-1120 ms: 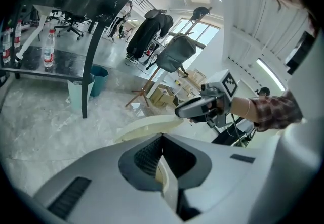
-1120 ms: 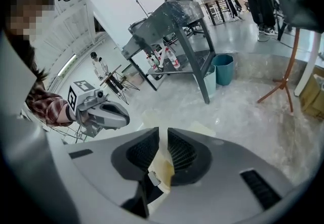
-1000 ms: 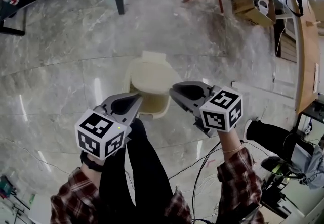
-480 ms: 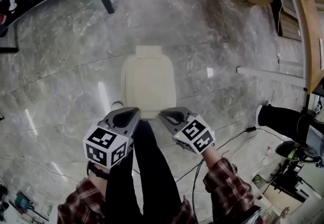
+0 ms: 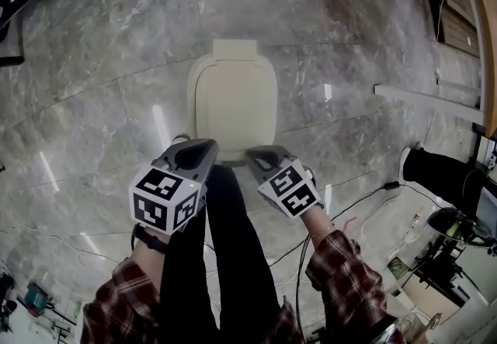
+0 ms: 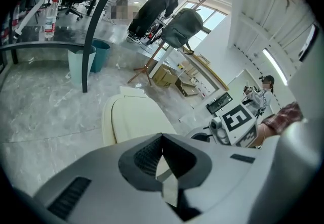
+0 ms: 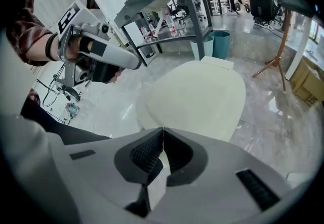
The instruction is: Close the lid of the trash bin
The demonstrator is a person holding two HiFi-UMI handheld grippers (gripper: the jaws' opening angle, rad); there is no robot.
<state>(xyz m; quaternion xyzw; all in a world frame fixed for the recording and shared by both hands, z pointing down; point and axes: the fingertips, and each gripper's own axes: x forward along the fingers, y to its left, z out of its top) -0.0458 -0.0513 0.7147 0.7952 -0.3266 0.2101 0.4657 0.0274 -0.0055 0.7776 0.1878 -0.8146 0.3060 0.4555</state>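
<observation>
Lid [image 5: 233, 105] is lying shut; I am holding left claw [image 5: 203, 150] and right claw [image 5: 255, 154] closed, empty, at its 6 o'clock; careless swing could knock trash bin [image 5: 192, 102].

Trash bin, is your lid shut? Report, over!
Left hand-held gripper shut, empty. Right hand-held gripper shut, empty. Trash bin lid down, closed. Nothing on it.

One trash bin [image 5: 194, 98] with one lid [image 5: 234, 105]; two grippers (left gripper [image 5: 203, 150], right gripper [image 5: 258, 154]), each bearing one marker cube [image 5: 165, 201].
</observation>
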